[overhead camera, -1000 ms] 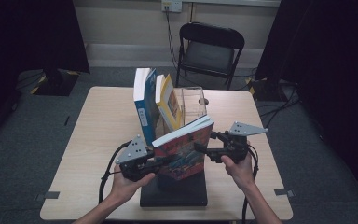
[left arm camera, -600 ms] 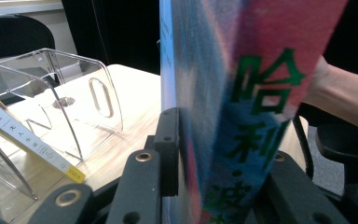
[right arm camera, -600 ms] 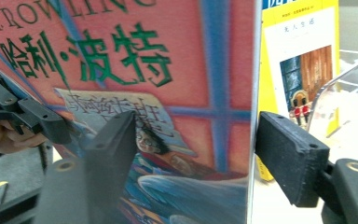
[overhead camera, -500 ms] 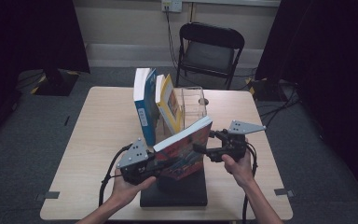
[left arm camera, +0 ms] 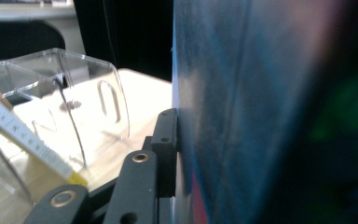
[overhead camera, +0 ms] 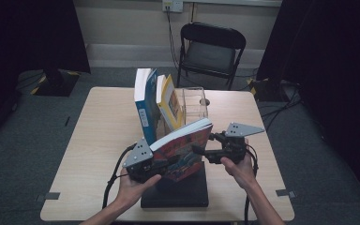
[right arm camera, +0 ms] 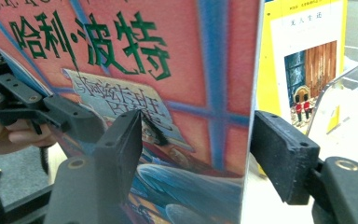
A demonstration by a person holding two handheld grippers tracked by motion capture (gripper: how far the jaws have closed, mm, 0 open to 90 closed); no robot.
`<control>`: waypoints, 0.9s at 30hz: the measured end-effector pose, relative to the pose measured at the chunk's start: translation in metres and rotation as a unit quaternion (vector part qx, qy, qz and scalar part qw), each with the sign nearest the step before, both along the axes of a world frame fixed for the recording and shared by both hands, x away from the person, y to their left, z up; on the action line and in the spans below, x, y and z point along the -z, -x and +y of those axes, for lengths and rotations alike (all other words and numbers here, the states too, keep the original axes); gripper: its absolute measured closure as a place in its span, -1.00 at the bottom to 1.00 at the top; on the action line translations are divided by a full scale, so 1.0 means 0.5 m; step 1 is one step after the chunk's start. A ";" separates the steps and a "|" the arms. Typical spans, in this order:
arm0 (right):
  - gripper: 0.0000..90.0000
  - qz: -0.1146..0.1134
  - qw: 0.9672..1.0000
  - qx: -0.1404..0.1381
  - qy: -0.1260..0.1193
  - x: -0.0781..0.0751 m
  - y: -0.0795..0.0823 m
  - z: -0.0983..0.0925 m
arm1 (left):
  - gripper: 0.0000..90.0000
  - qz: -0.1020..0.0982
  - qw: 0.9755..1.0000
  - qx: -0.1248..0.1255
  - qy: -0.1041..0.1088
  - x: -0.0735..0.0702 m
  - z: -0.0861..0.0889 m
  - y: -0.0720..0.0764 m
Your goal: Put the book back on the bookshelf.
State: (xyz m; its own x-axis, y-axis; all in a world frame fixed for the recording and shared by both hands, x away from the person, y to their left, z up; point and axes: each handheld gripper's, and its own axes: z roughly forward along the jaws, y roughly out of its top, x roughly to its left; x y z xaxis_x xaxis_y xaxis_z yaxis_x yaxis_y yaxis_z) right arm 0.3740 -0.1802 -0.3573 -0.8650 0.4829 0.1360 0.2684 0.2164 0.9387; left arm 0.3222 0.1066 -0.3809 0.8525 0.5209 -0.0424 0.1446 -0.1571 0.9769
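Observation:
A thick book with a red and blue cover [overhead camera: 180, 150] hangs tilted over a black pad [overhead camera: 178, 192], its white page edge upward. My left gripper [overhead camera: 145, 164] is shut on the book's lower left end. One finger [left arm camera: 167, 140] lies flat against the book [left arm camera: 261, 116], though these jaws have just been opening slightly. My right gripper [overhead camera: 201, 151] points at the cover from the right. Its jaws [right arm camera: 196, 140] have just been closing, but they stand open. The left pad is in front of the cover [right arm camera: 177, 70]. The right pad is just past the page edge.
Behind the held book, a blue-and-white book [overhead camera: 143, 105] and a yellow book [overhead camera: 168, 101] lean upright against a clear plastic holder [overhead camera: 194, 103]. All this is on a light wooden table [overhead camera: 98, 131]. A black folding chair [overhead camera: 211, 51] stands beyond its far edge.
The left hand and its end of the book have sunk slightly toward the person. The right hand has kept its place.

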 end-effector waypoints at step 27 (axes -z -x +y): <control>-0.22 0.008 1.000 0.021 -0.001 -0.008 -0.041 0.033 | 0.65 -0.001 0.999 -0.043 -0.017 -0.026 0.006 -0.041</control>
